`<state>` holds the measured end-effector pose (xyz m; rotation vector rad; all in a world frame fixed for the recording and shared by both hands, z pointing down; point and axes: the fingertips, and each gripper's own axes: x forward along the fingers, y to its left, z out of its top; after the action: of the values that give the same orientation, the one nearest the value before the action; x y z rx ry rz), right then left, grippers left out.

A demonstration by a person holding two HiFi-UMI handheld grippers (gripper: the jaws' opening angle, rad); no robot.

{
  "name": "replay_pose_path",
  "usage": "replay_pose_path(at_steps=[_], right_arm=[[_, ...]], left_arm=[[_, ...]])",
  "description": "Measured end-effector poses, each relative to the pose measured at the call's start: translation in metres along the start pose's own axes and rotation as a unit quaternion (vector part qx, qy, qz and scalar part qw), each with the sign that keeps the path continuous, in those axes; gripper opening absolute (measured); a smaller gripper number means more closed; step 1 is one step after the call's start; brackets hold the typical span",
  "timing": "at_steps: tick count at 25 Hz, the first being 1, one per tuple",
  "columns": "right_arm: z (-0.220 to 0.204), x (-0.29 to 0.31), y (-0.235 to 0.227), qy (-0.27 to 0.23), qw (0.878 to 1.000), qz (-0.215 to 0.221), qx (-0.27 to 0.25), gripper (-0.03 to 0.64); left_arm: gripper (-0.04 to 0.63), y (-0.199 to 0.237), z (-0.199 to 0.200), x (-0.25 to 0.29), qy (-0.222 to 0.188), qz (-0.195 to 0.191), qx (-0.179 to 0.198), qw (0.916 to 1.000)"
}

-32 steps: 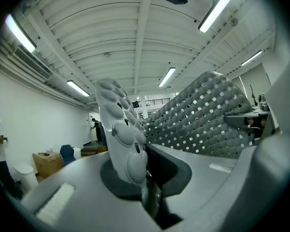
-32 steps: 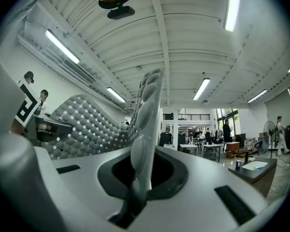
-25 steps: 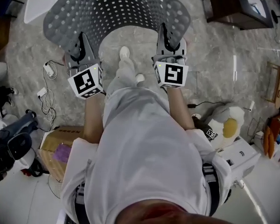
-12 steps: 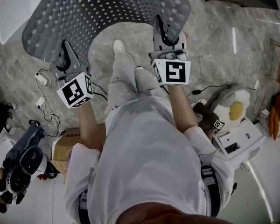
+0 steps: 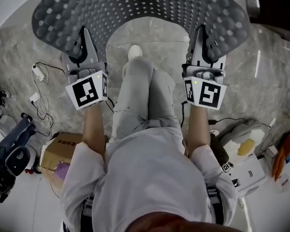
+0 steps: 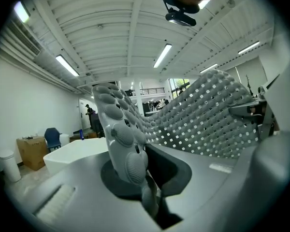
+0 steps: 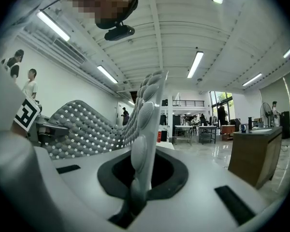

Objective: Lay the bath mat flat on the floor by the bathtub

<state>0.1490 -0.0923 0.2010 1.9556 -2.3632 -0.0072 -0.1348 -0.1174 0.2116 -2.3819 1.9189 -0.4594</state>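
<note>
Head view: we note white cables and plugs (image 5: 38,98) just left of the left jaws. A cardboard box (image 5: 63,146) sits behind them, toward the person, with dark gear (image 5: 9,161) farther left. Behind and right of the right jaws we log a plush toy (image 5: 241,146) and a white case (image 5: 251,170), near each other.
Right gripper view: wooden cabinet (image 7: 253,153) ahead-right of the jaws.
Left gripper view: blue chair (image 6: 52,138) and brown carton (image 6: 31,151) ahead-left, side by side.

You are wearing a white short-sleeved shirt (image 5: 150,178), pale grey trousers (image 5: 142,95) and a white shoe (image 5: 134,52). The grey left gripper (image 5: 82,40) and right gripper (image 5: 202,36) are each carrying, at the end nearest your hand, a white cube (image 5: 87,91) with black square markers.
</note>
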Motion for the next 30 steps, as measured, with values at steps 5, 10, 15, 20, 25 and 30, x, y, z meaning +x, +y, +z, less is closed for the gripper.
replay_pose_path(at_steps=[5,10,15,20,25,30], right_arm=[[-0.102,0.018,0.003,-0.007,1.0,-0.002,-0.012,0.017],[-0.217,0.023,0.002,-0.012,1.0,0.002,-0.015,0.017],[-0.301,0.021,0.016,0.001,0.999,0.018,-0.028,0.017],[-0.35,0.021,0.022,0.052,0.997,0.04,-0.038,0.017],[-0.386,0.03,0.007,0.123,0.991,0.052,-0.012,0.018],[-0.448,0.053,-0.009,0.21,0.974,0.065,0.046,0.017]], left_arm=[[0.014,-0.01,-0.101,0.028,-0.008,0.003,0.002,1.0],[0.014,-0.022,-0.215,0.047,-0.01,0.016,0.001,0.9998],[0.014,-0.029,-0.303,0.05,-0.003,0.02,-0.002,0.9998],[0.014,-0.046,-0.357,0.061,0.032,0.005,-0.023,0.9992],[0.014,-0.069,-0.388,0.075,0.08,-0.018,-0.012,0.9965],[0.015,-0.076,-0.43,0.101,0.131,-0.036,-0.009,0.9907]])
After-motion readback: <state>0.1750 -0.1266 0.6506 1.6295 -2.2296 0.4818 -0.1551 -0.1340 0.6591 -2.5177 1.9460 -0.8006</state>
